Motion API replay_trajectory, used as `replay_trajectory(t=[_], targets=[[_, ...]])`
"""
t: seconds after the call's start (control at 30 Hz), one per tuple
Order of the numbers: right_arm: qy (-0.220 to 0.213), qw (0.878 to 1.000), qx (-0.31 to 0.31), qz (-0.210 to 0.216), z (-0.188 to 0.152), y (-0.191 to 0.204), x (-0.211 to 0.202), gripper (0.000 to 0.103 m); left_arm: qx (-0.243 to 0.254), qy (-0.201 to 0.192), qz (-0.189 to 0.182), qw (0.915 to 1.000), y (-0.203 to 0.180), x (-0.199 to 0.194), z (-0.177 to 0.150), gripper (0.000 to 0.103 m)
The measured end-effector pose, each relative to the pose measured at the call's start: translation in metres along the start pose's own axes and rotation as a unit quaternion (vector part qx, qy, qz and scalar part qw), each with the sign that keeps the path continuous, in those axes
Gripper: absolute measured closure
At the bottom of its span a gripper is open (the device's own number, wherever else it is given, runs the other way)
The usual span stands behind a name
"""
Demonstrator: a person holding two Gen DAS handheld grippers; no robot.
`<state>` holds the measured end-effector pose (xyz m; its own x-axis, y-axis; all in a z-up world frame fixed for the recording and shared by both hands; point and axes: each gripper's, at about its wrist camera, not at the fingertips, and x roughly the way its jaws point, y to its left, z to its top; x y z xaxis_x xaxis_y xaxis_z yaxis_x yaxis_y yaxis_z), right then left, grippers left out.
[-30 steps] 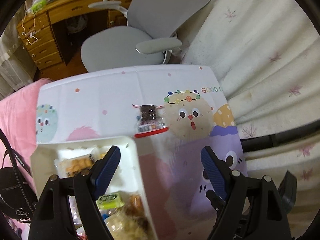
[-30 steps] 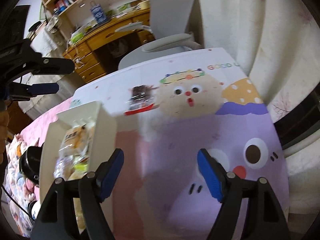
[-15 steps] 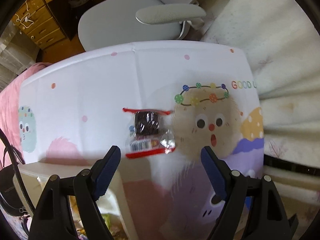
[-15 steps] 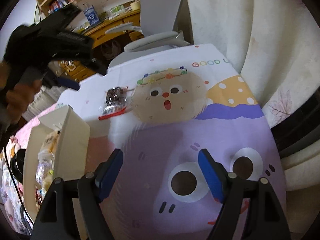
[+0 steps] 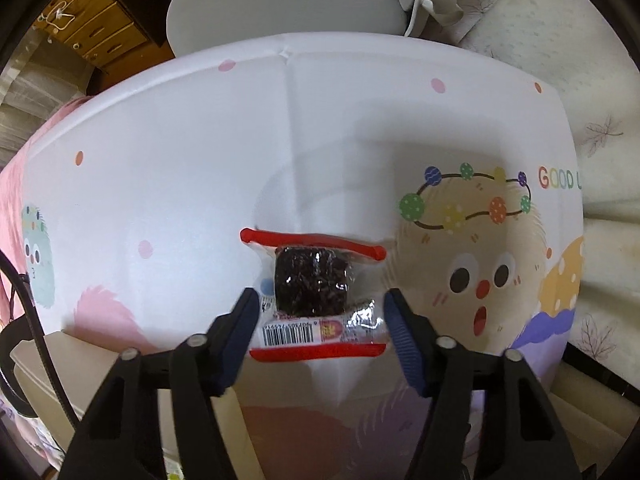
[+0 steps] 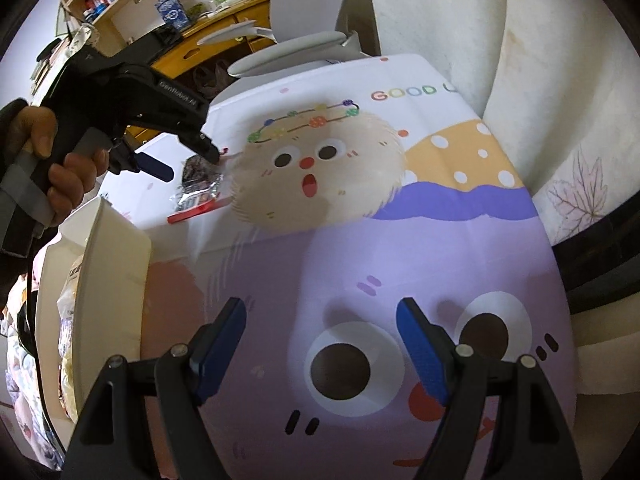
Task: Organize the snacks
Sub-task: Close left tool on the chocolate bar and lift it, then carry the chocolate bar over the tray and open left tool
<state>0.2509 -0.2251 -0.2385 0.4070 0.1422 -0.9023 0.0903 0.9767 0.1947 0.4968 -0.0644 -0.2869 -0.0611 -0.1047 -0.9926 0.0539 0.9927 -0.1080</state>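
Our left gripper, jaws just closing, straddles the snack packet without yet pinching; the slick wrapper could squirt away. Our right gripper hangs open, empty.

Left gripper pointing straight down, fingers just closing inward but still apart; right gripper angled downward, fingers spread wide.
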Motion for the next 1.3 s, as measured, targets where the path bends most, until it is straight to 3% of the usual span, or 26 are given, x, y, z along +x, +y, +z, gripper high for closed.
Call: replay_trajectory(t=[0.3,0.37,0.77,1.03,1.3], targets=[[0.004,1.000,0.011,-0.002,0.000,-0.008,0.000,0.025,-0.016,-0.007,-0.010,0.9998,0.009,0.008,0.009,0.054],[0.002,1.000,0.015,-0.006,0.000,-0.011,-0.001,0.025,-0.016,-0.013,-0.010,0.9997,0.013,0.007,0.012,0.062],[-0.009,1.000,0.012,-0.023,-0.006,-0.008,-0.017,0.025,-0.018,-0.026,-0.015,0.9994,0.017,0.002,0.010,0.065],[-0.021,0.999,0.006,-0.030,-0.012,0.003,-0.033,0.025,-0.009,-0.052,-0.038,0.9979,0.019,-0.034,-0.003,0.065],[-0.048,0.998,-0.007,-0.039,-0.021,0.026,-0.062,0.025,-0.004,-0.097,-0.074,0.9925,0.022,-0.102,-0.043,0.065]])
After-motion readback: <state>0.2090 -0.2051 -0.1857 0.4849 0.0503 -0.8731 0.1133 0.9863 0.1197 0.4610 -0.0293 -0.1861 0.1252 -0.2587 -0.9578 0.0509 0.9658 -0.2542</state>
